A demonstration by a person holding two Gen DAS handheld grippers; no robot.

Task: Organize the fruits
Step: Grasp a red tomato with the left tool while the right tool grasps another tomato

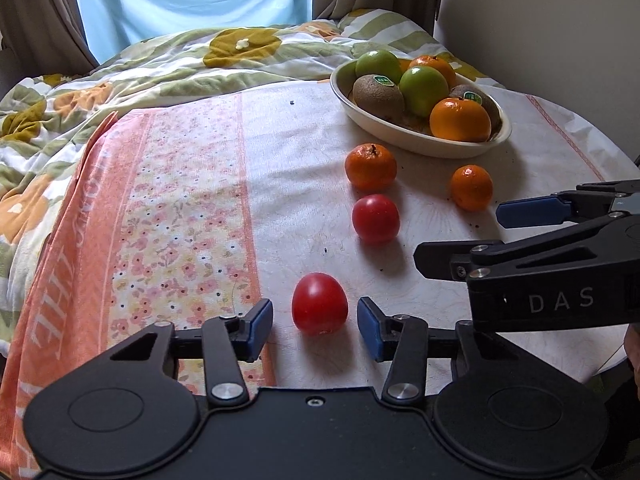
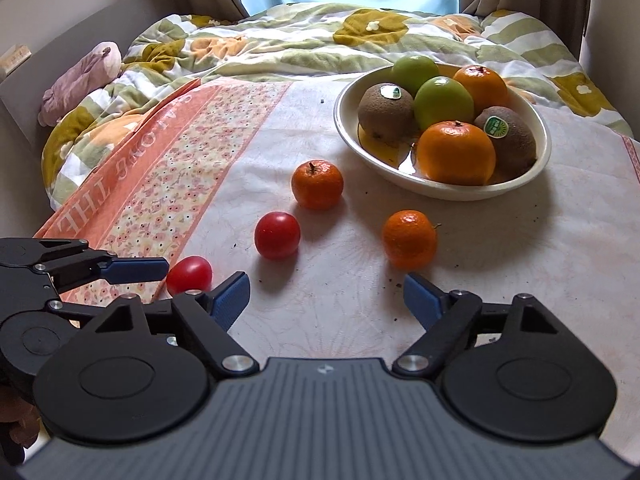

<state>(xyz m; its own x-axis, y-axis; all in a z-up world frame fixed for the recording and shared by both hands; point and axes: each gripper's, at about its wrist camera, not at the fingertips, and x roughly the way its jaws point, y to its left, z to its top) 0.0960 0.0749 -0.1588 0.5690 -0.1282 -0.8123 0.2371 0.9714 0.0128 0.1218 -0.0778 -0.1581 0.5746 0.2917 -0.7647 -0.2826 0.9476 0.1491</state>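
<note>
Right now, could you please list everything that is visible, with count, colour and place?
bowl: 1, cream, far right of the table.
fruit in bowl: 2 green apples, 2 oranges, 2 brown kiwis.
mandarins: 2, orange, on the cloth before the bowl.
tomatoes: 2, red, on the cloth nearer the grippers.
tablecloth: 1, white and pink floral.
quilt: 1, green and yellow, behind the table.
left gripper: black, blue pads, either side of the near tomato, not touching.
right gripper: black, open, nothing between.

"DAS" on right tongs (image 1: 460, 240)
</note>
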